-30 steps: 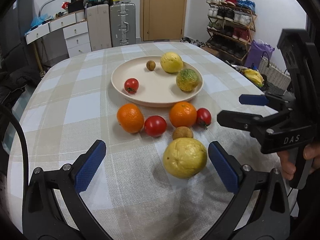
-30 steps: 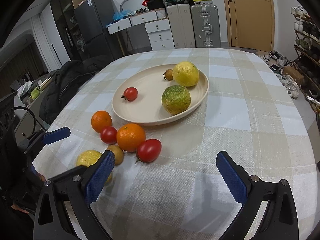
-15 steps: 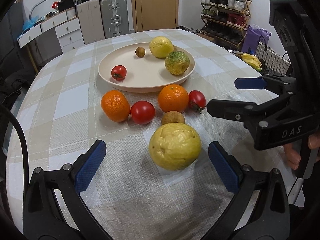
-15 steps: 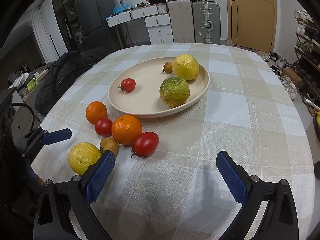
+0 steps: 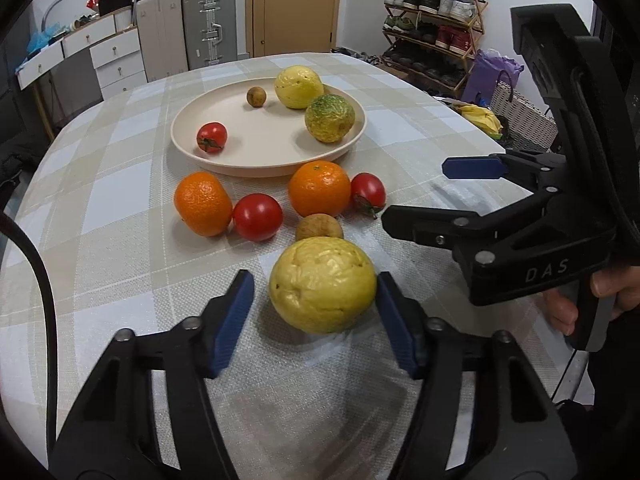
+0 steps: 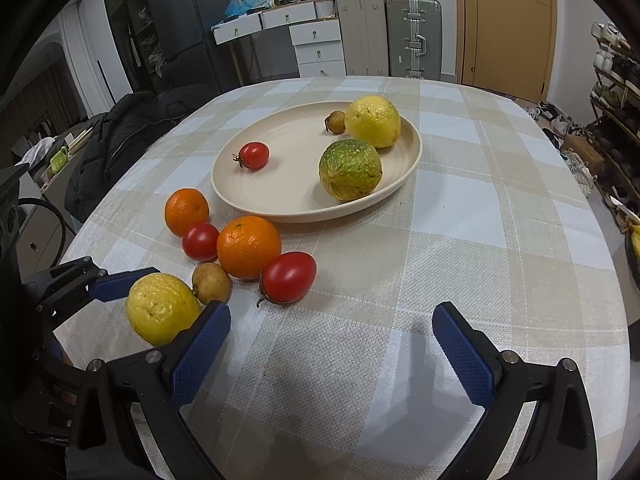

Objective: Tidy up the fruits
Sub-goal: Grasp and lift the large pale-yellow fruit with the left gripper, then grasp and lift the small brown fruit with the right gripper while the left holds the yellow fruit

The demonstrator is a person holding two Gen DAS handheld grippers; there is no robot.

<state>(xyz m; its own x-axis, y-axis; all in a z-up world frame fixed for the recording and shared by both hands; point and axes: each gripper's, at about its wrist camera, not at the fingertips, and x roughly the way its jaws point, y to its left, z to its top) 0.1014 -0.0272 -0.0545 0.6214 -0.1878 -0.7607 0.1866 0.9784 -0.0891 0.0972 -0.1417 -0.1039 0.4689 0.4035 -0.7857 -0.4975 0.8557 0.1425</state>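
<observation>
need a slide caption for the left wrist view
Left tongs closing around a wrinkled yellow fruit on the checked tablecloth, with a half-filled plate beyond.

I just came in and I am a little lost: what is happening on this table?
A person is sorting fruit onto a plate with two handheld grippers. The left gripper is open around a yellow fruit on the tablecloth, one pad near each side, not gripping. The right gripper hovers open, empty. Four fruits lie on the plate; six, counting the yellow one, lie outside.
</observation>
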